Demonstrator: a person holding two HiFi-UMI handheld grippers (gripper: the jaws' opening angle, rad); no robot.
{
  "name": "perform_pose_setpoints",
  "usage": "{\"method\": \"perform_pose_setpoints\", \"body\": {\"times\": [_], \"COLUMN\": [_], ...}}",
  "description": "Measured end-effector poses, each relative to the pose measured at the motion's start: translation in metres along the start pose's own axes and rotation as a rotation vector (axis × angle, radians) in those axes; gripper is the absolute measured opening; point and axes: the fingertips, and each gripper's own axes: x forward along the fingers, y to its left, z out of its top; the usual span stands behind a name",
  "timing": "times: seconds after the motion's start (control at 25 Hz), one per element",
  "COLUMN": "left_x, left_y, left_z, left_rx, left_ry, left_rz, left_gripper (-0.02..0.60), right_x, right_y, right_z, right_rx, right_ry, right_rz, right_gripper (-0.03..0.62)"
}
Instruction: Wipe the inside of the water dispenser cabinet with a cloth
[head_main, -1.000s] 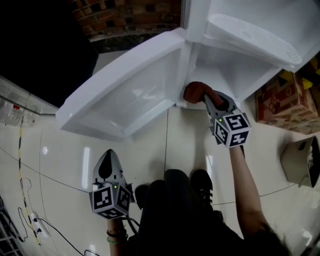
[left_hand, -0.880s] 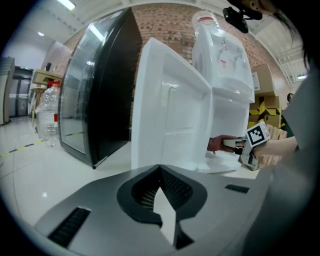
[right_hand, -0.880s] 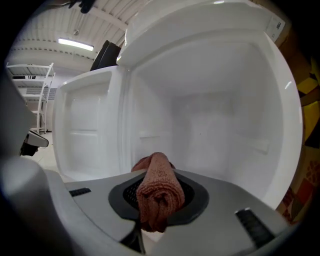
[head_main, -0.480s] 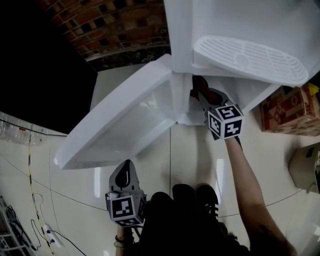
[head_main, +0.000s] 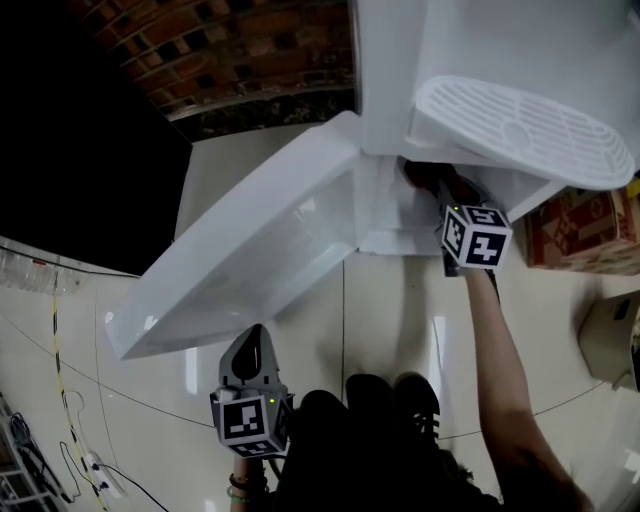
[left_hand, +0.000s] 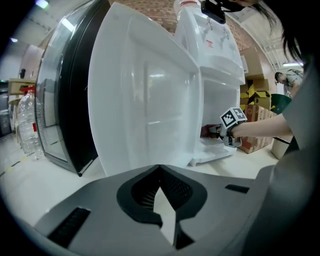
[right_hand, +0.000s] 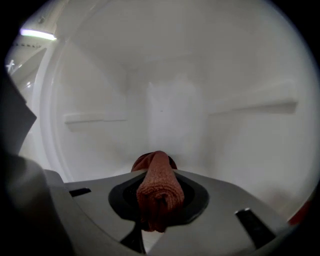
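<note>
Right gripper is reaching into the open lower cabinet of the water dispenser, at about 1 o'clock in head view. Its jaws are clamped on a rust-red cloth. The cloth is rolled up, sits at 6 o'clock in the right gripper view, and sticks out past the jaw tips toward the cabinet's back wall. I can't tell whether the cloth touches the wall or the floor of the compartment. The interior is plain white, with a shallow ledge on the left wall at 9 o'clock and another on the right wall at 3 o'clock.

Left gripper is held low at 7 o'clock in head view, over the tiled floor and well apart from the dispenser. Its jaws are closed to a point with nothing between them.

The cabinet door is swung wide open toward 9 o'clock. The white slotted drip tray juts out directly above the right gripper.

A cardboard box stands at 3 o'clock beside the dispenser. A brick wall runs behind at 12 o'clock. The left gripper view shows water bottles at 9 o'clock.
</note>
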Motion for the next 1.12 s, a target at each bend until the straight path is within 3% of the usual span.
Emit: {"method": "perform_pose_setpoints", "body": {"times": [0.12,0.36,0.44,0.64,0.76,0.88,1.12], "left_x": [0.000,-0.006,-0.007,-0.002,-0.002,-0.003,-0.003], "left_y": [0.002,0.003,0.004,-0.005,-0.015,-0.015,-0.010], "left_z": [-0.003,0.003,0.003,0.005,0.006,0.006,0.004], "left_rx": [-0.011,-0.024,-0.035,-0.034,-0.005,0.001,-0.026], "left_ry": [-0.001,-0.012,-0.013,-0.014,-0.015,-0.014,-0.019], "left_rz": [-0.009,0.007,0.012,0.005,-0.011,-0.017,-0.008], "left_gripper": [0.003,0.003,0.003,0.003,0.003,0.003,0.003], "right_x": [-0.010,-0.018,-0.024,-0.043,-0.045,-0.045,-0.080], "right_y": [-0.027,-0.031,-0.007,0.106,0.126,0.095,-0.021], "right_z": [0.001,0.003,0.010,0.006,-0.013,-0.028,-0.044], "right_rx": [0.015,-0.002,0.013,-0.067,-0.063,-0.043,-0.037], "right_ry": [0.007,-0.002,-0.040,-0.089,-0.054,-0.024,0.003], "right_rz": [-0.087,-0.111,-0.054,0.211,0.253,0.187,-0.057], "right_gripper": [0.075,0.075,0.075,0.075,0.075,0.075,0.075]}}
